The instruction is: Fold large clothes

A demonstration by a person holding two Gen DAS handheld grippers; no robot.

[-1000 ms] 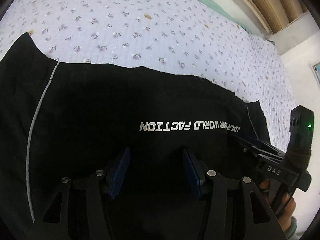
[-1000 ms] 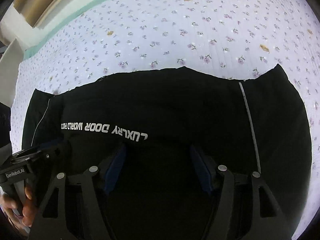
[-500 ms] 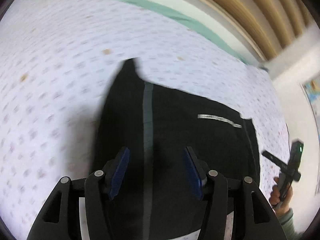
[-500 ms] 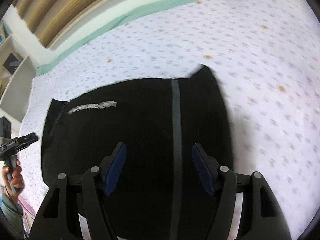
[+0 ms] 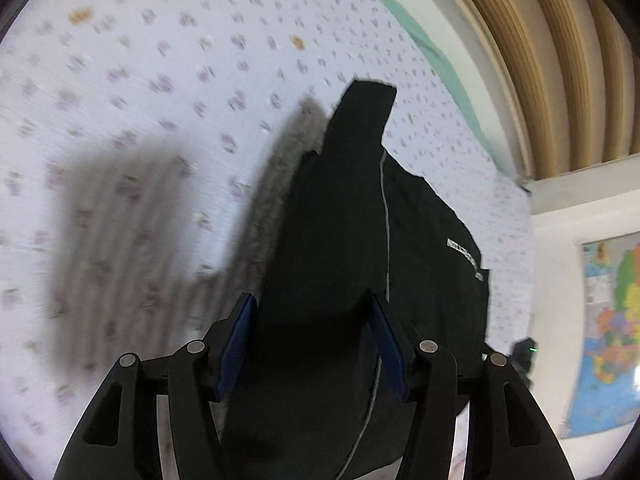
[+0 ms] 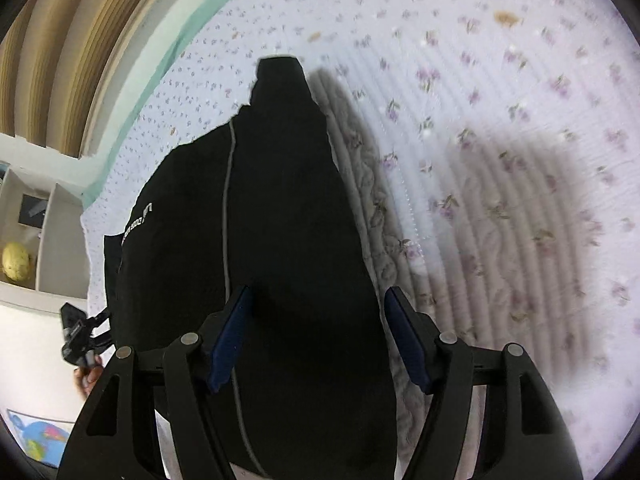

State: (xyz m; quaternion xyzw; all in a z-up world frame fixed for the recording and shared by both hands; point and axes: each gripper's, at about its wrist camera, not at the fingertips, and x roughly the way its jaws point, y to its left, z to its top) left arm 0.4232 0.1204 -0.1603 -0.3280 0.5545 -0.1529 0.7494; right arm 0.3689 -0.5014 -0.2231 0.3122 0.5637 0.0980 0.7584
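A black garment with a thin grey seam line and white lettering lies on the flowered bedsheet. In the left wrist view its left end with the sleeve runs away between my fingers. My left gripper is open, with the cloth between its blue pads, not pinched. In the right wrist view the garment shows its right end and sleeve. My right gripper is open over that end, its pads apart on either side of the cloth. Each gripper appears small at the far side in the other's view.
The bedsheet spreads wide around the garment. A green band and wooden slatted headboard bound the far side. A wall map hangs to the right. A white shelf with a yellow object stands at the left.
Both grippers have swung outward from the garment's middle to its two ends. The views now look along the sleeves, and the lettering has moved off to the side.
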